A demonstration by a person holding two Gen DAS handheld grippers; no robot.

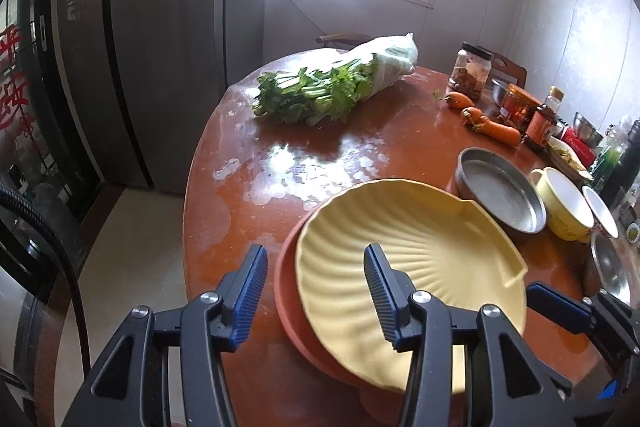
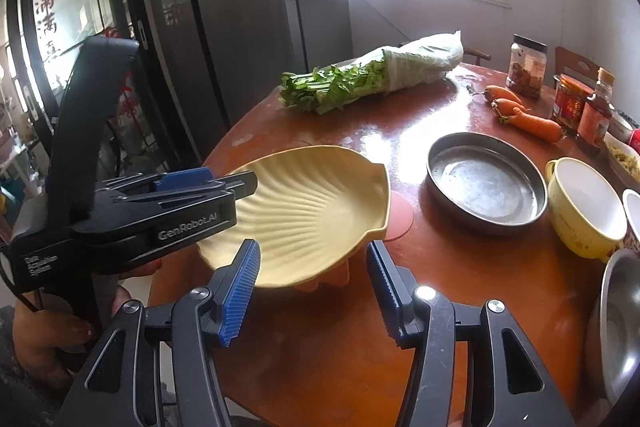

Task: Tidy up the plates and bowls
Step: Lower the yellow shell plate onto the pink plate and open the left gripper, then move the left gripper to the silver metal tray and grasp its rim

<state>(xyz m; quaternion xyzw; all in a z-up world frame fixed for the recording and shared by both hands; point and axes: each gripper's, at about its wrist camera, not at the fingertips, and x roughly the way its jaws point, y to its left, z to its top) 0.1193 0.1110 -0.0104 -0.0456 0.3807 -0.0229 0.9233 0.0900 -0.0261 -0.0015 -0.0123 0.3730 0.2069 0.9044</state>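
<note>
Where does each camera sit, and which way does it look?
Left wrist: on the left gripper, looking down along its fingers at the yellow plate lying on a red plate; the right gripper shows at the right edge.
Right wrist: on the right gripper, looking over the same plate; the left gripper and the hand holding it show at left.
Shared: yellow plate, metal dish, greens, table.
</note>
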